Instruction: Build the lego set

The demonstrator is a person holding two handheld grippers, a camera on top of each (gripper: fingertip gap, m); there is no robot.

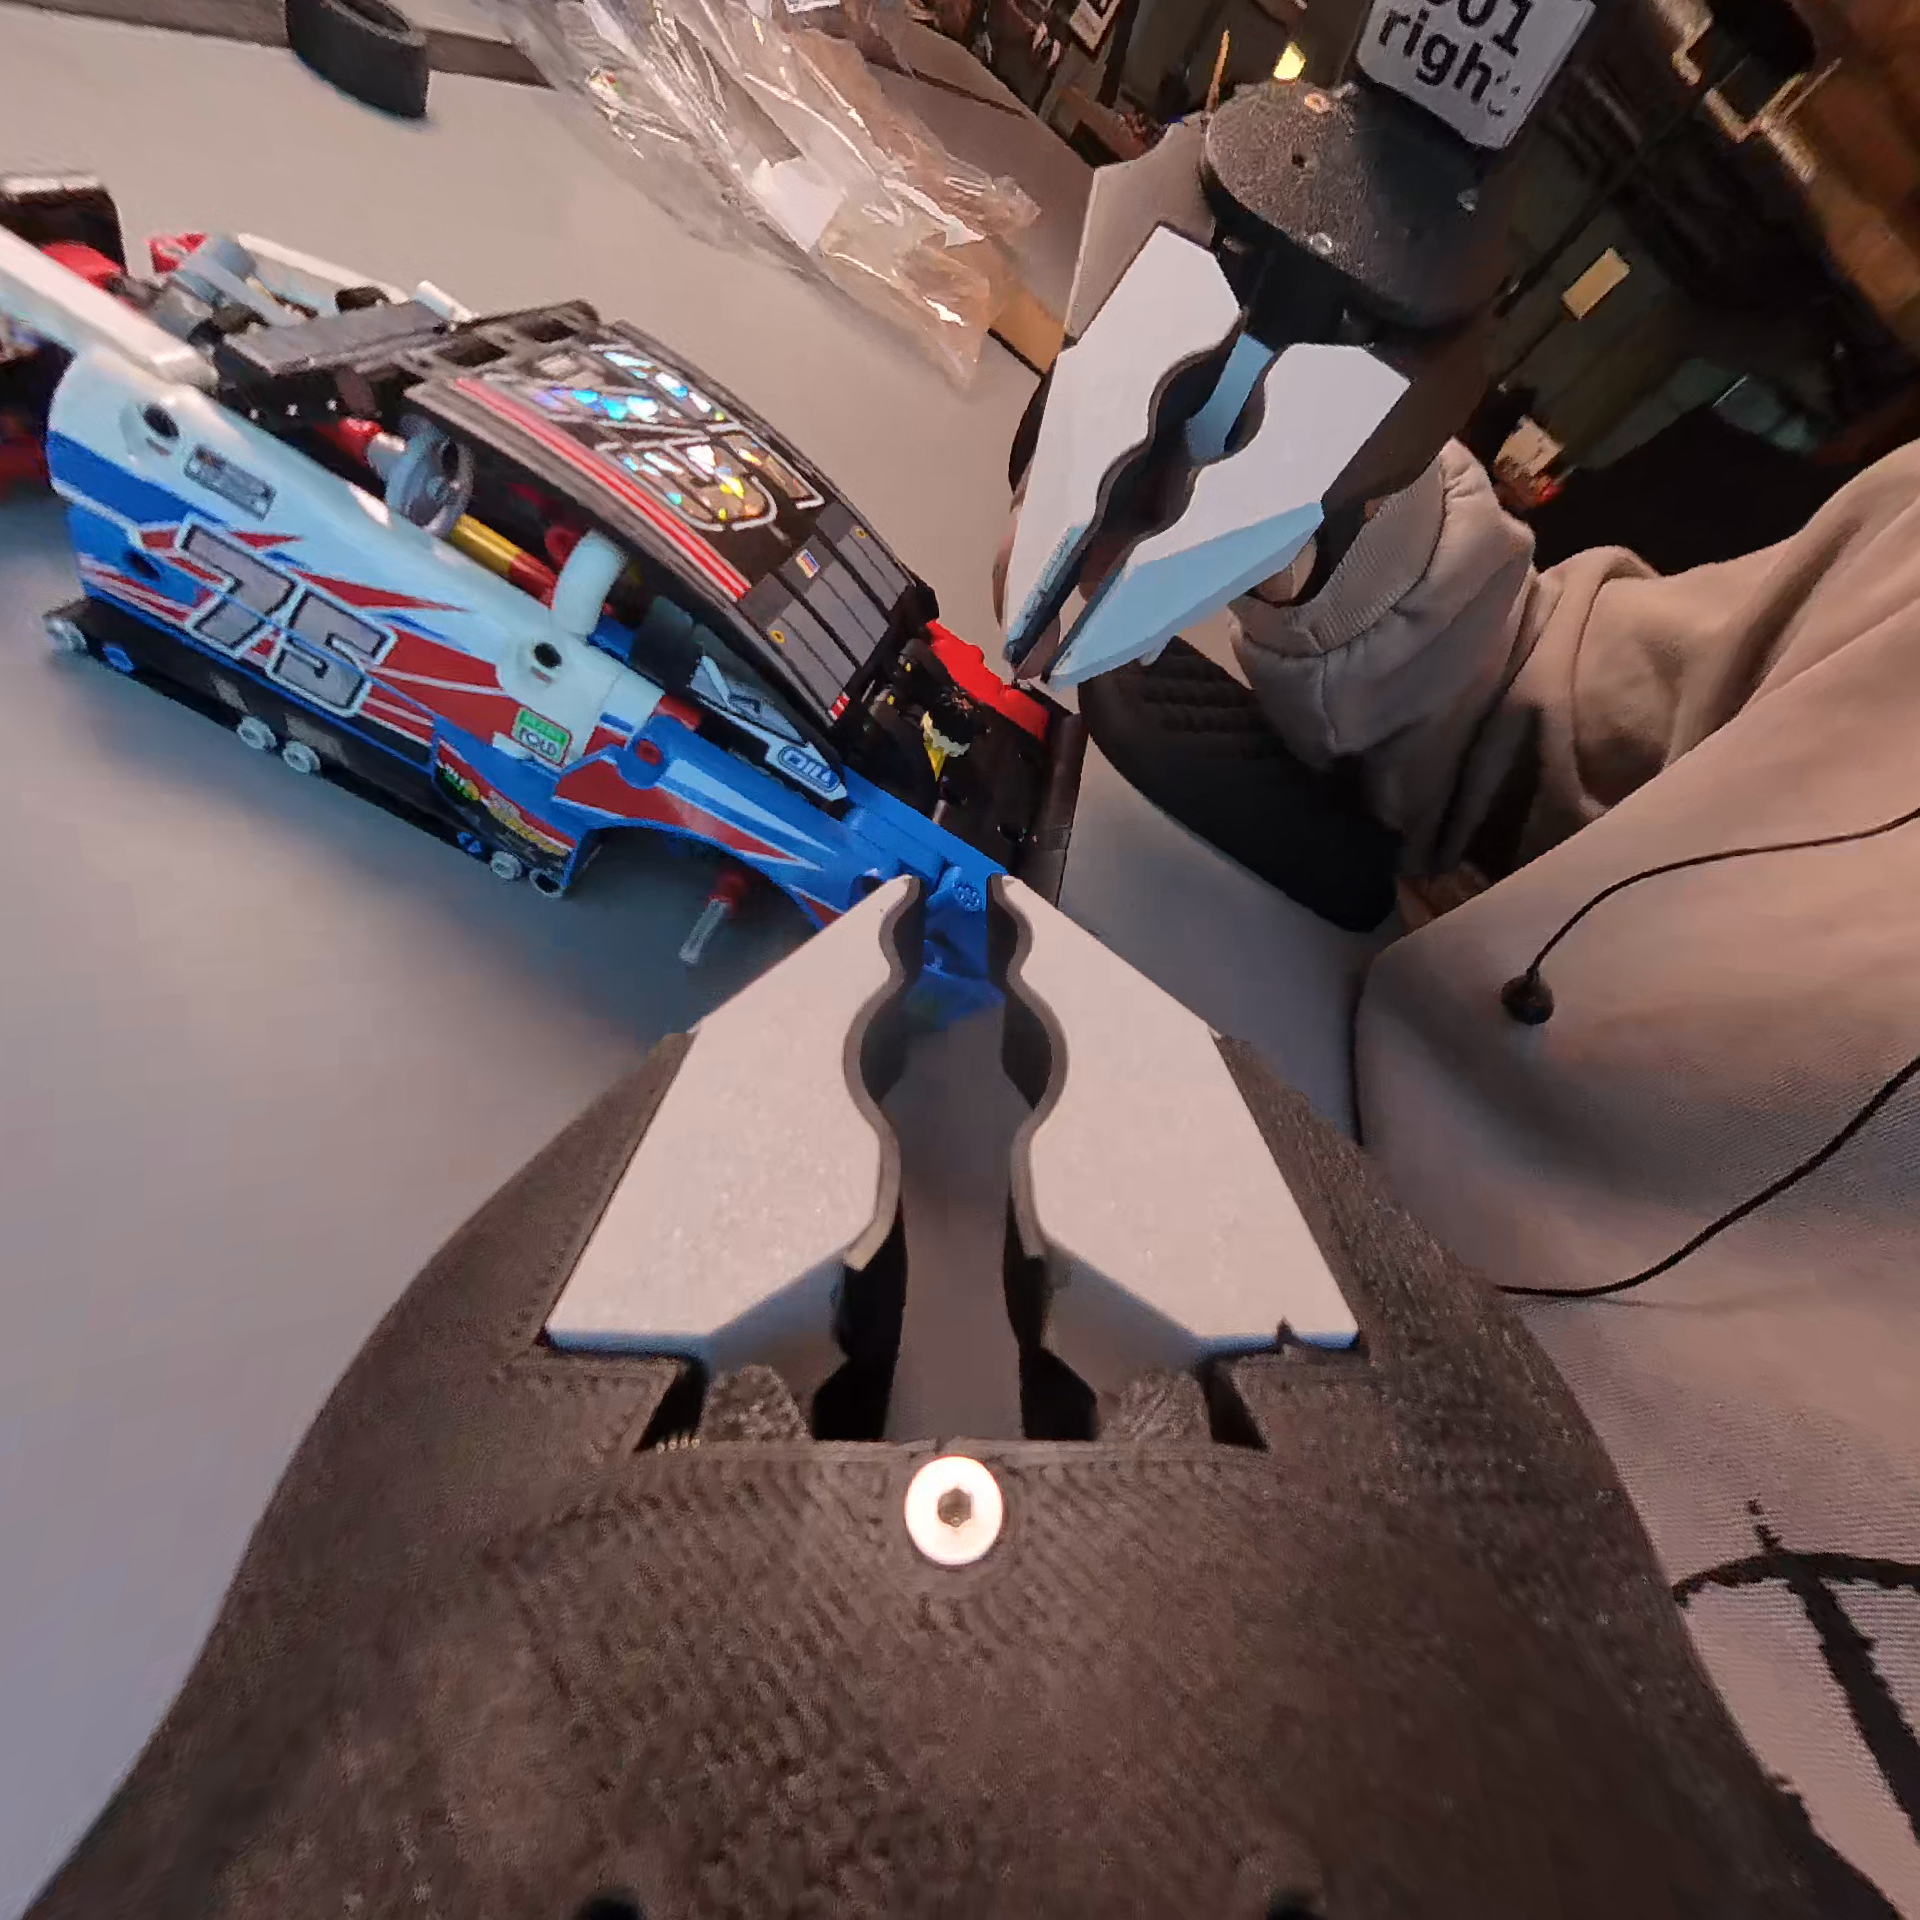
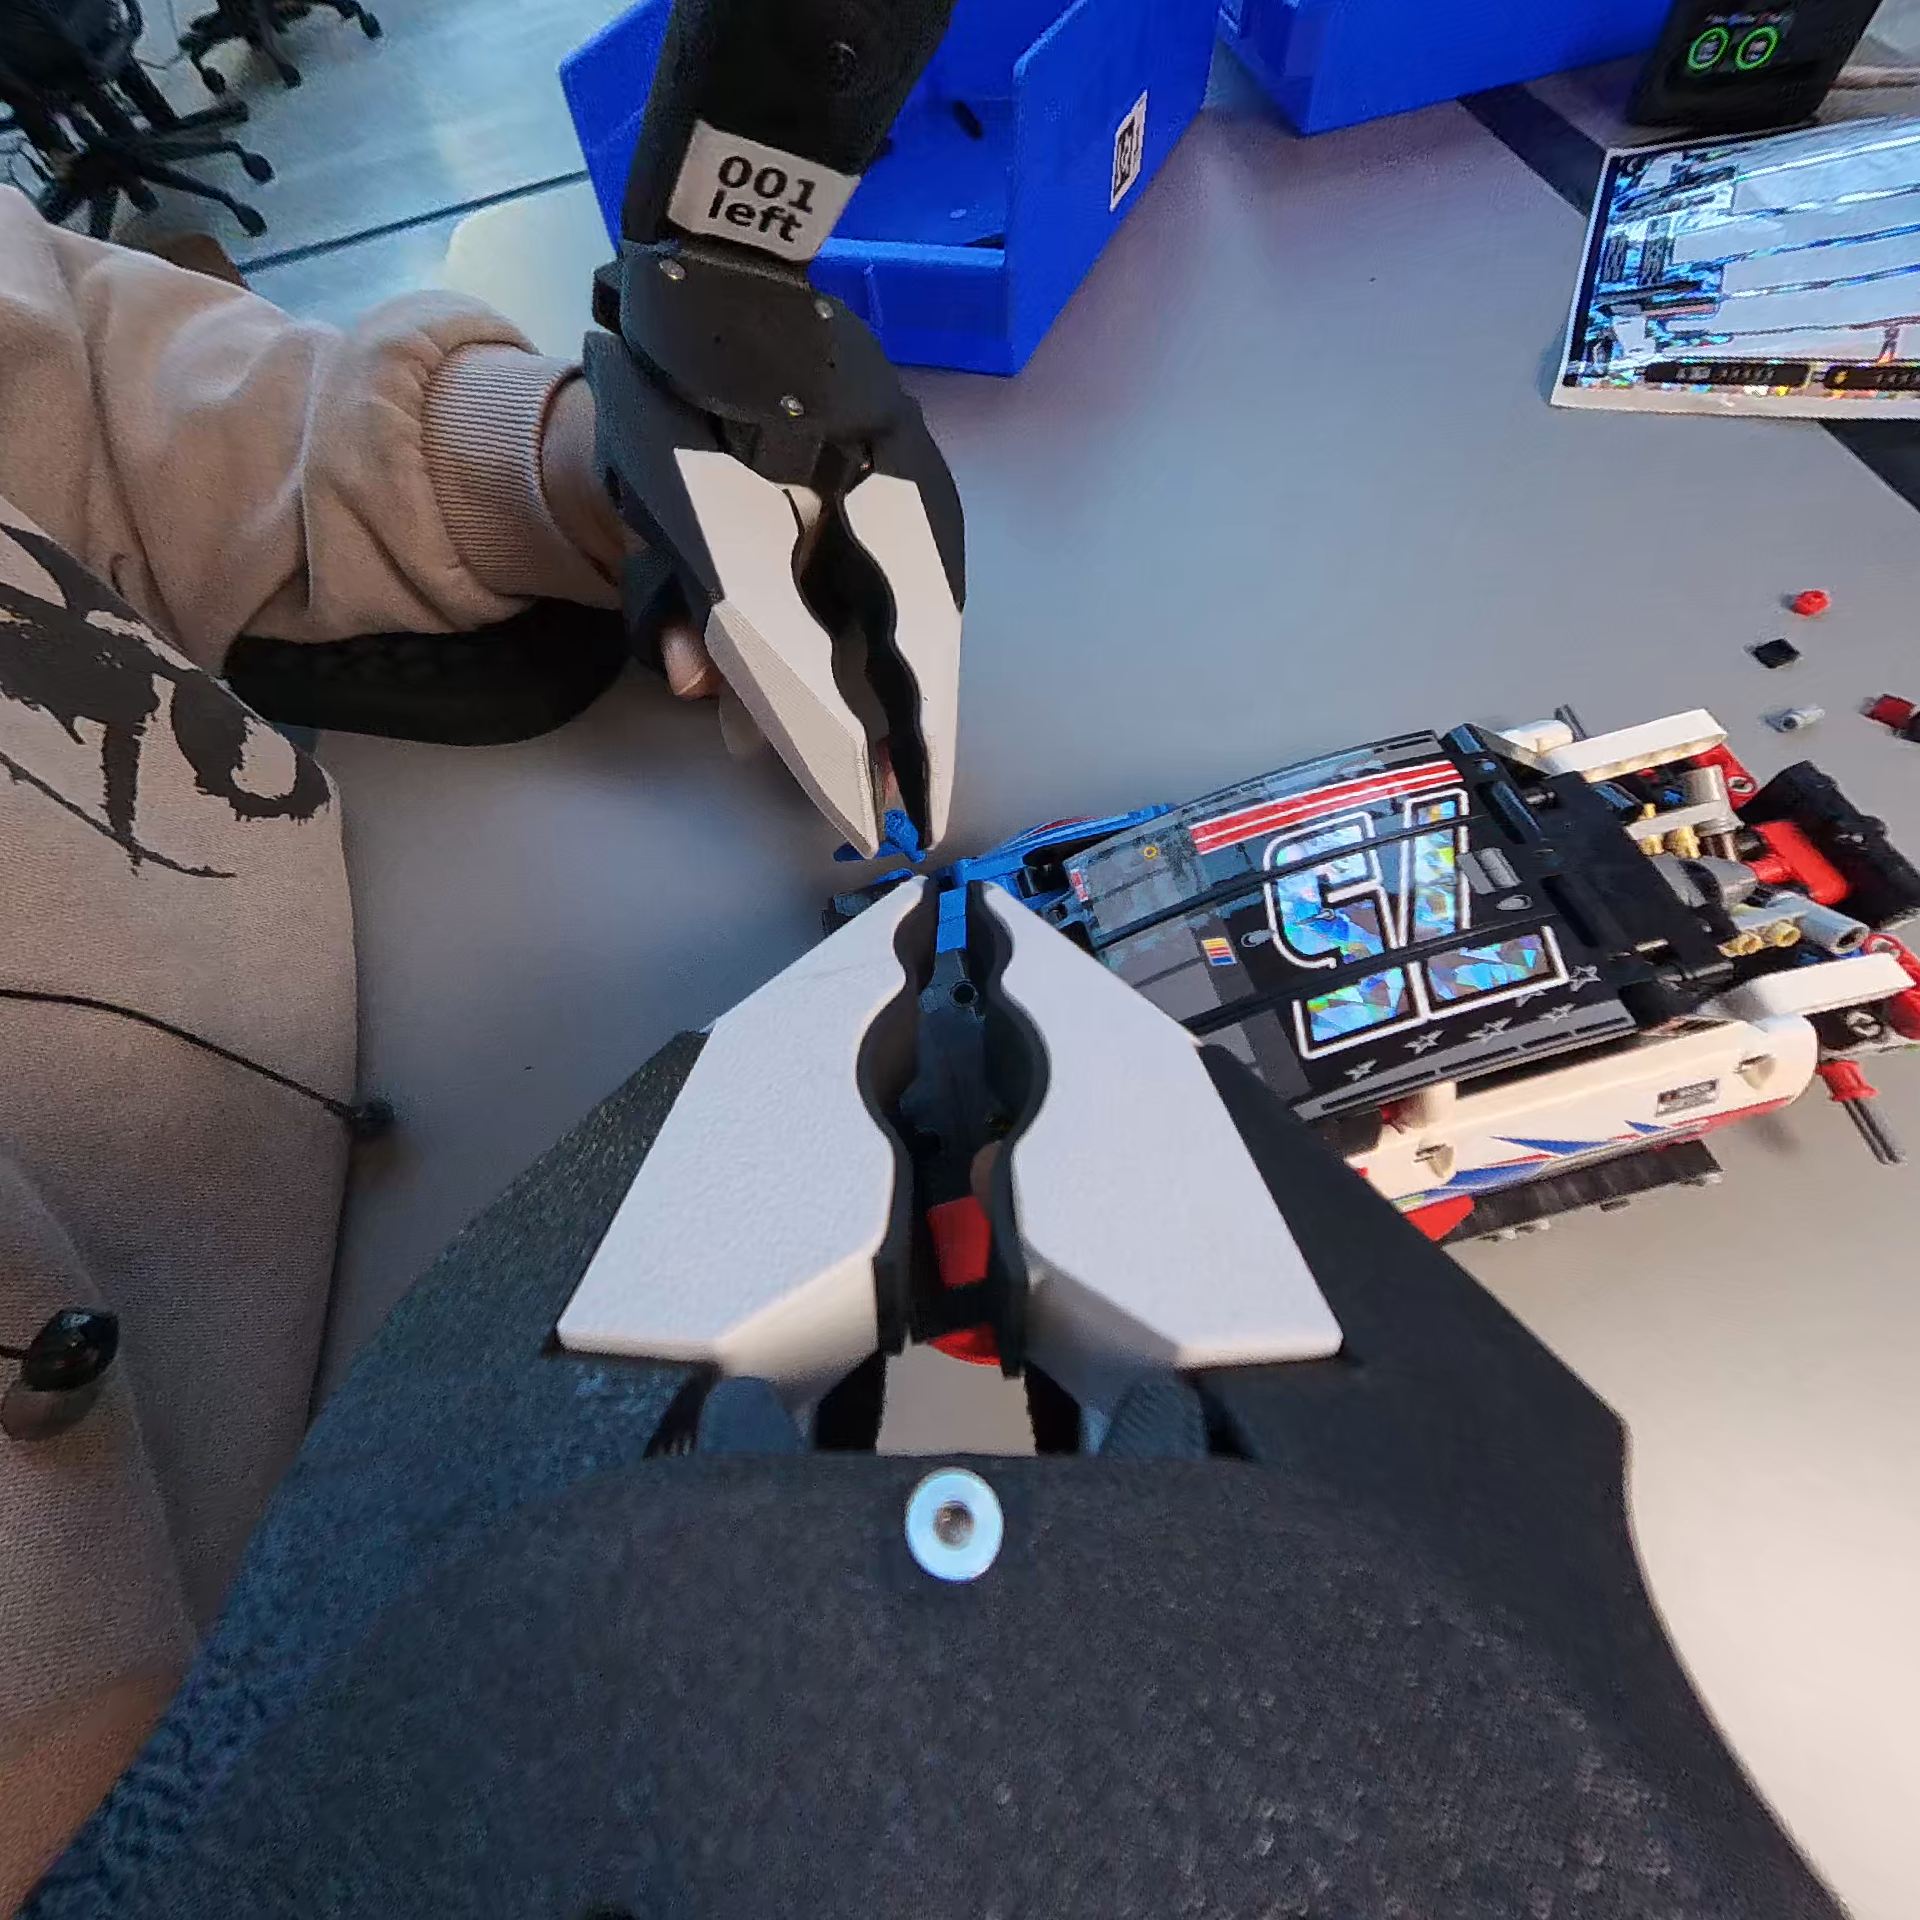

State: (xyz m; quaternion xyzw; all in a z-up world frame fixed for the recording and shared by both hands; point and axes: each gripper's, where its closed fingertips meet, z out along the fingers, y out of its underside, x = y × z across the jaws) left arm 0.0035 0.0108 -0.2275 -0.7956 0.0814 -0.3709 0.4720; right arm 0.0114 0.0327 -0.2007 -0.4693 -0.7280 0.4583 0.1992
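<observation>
Both at the car's [image 1: 436, 623] nose — left gripper [image 1: 954, 883], right gripper [image 2: 951, 883].

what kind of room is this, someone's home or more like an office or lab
Most likely an office or lab workspace, not a home. Wheeled office chairs stand on the floor behind, blue plastic bins sit on the grey table, and a small device with lit green rings stands beside them.

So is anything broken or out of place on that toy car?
The Lego car has no wheels: a bare axle pokes from an empty wheel arch. A few loose pieces lie scattered behind it. It looks unfinished rather than damaged. Both grippers meet at its front end, the left gripper on blue trim.
</observation>
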